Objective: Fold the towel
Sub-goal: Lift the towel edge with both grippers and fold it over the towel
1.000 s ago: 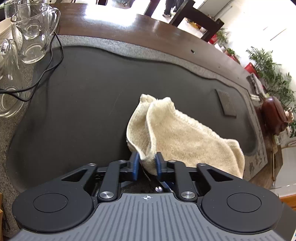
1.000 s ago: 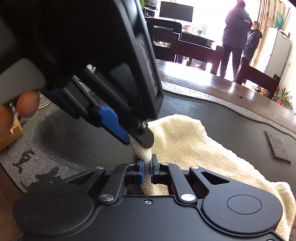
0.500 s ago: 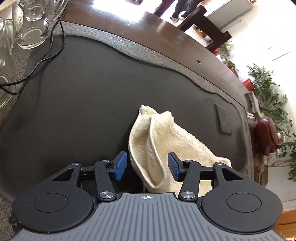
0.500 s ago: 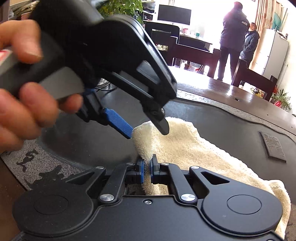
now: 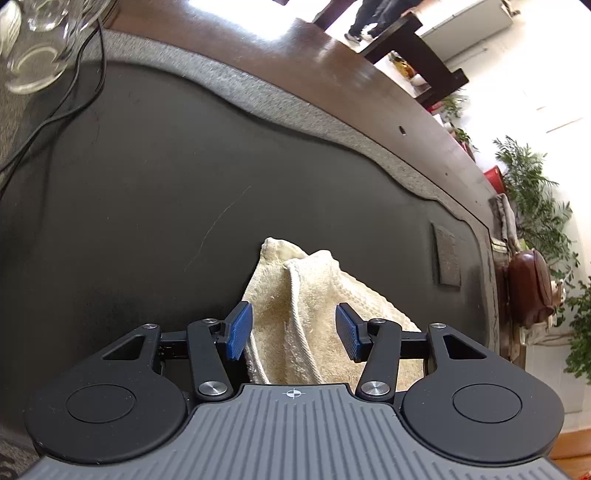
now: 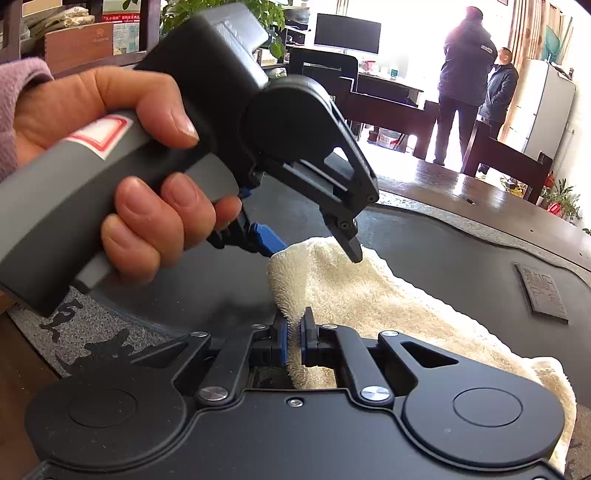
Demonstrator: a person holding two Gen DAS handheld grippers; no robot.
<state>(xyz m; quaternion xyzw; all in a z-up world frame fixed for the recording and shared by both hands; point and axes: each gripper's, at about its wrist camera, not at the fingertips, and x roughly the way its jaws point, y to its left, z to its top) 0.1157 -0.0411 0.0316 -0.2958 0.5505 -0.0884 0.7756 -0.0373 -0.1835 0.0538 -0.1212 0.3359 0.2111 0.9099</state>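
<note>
Bright daylight pours in behind two people (image 6: 476,92) standing near a dark desk (image 6: 391,103) with a monitor (image 6: 347,33). A white fridge (image 6: 546,110) stands at the right. Potted plants (image 5: 535,206) line the pale wall, beside a dark chair (image 6: 506,155).

My left gripper (image 5: 293,329) stands with its jaws apart, the blue pads (image 5: 239,329) clear on either side of the towel (image 5: 295,314) fold between them, neither pressing it. From the right wrist view, that left gripper (image 6: 317,247) tilts steeply downward, tips just over the towel's raised edge. My left hand (image 6: 122,177) wraps the grey handle, thumb on top, fingers curled underneath, a purple sleeve (image 6: 14,107) at the wrist. My right gripper (image 6: 294,341) is clamped tight, its pads pinching the towel's edge, angled down toward the bench.
</note>
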